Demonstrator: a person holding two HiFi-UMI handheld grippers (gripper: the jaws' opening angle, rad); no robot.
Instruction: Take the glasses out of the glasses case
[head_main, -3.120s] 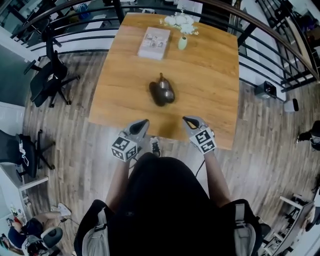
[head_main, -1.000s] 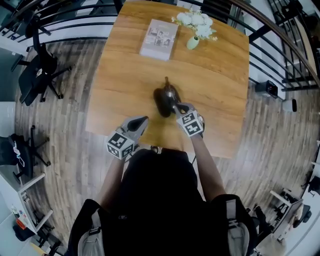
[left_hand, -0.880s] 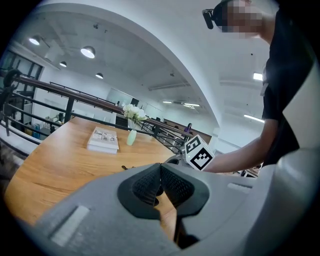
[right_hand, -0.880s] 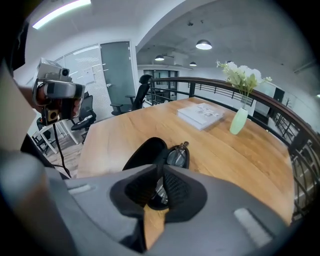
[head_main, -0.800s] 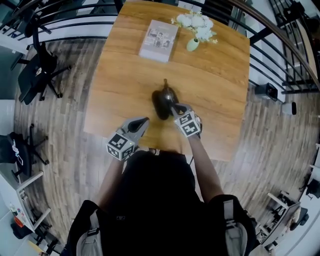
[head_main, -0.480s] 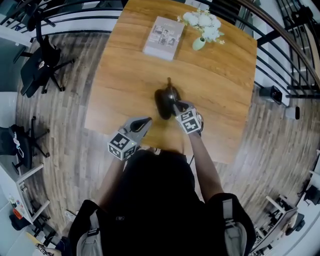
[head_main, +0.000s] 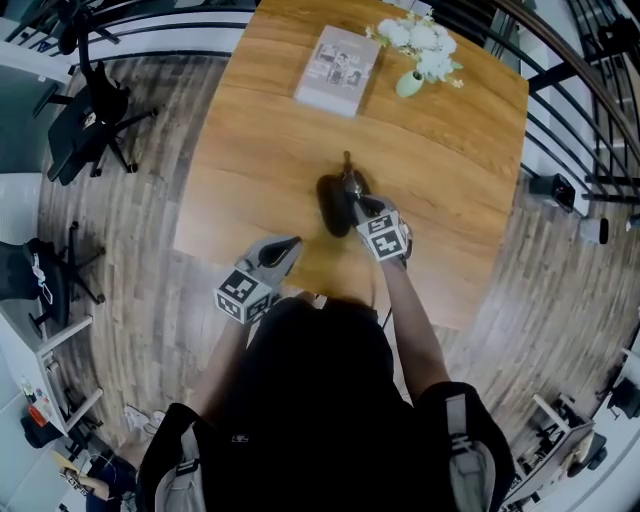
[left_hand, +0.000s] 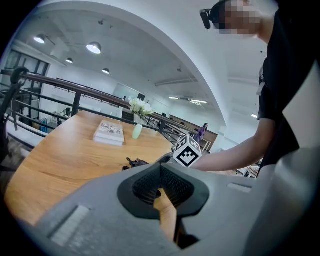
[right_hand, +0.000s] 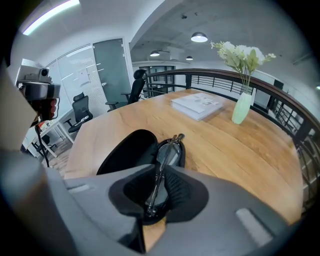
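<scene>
Reaching forward from the table's near edge, where it hung three seconds ago, the right gripper (right_hand: 159, 172) now has its jaws clenched on the folded glasses (right_hand: 168, 151). These sit in the open glasses case (right_hand: 126, 150) on the table (head_main: 250, 150), their near end lost in shadow between the pads. From the head view the gripper hides most of them, while the left gripper (head_main: 286, 246) hangs by the near edge, jaws together on nothing.

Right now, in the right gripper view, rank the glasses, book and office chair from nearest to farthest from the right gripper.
1. glasses: between the right gripper jaws.
2. book: far end of the table, centre.
3. office chair: beyond the table, left.
</scene>
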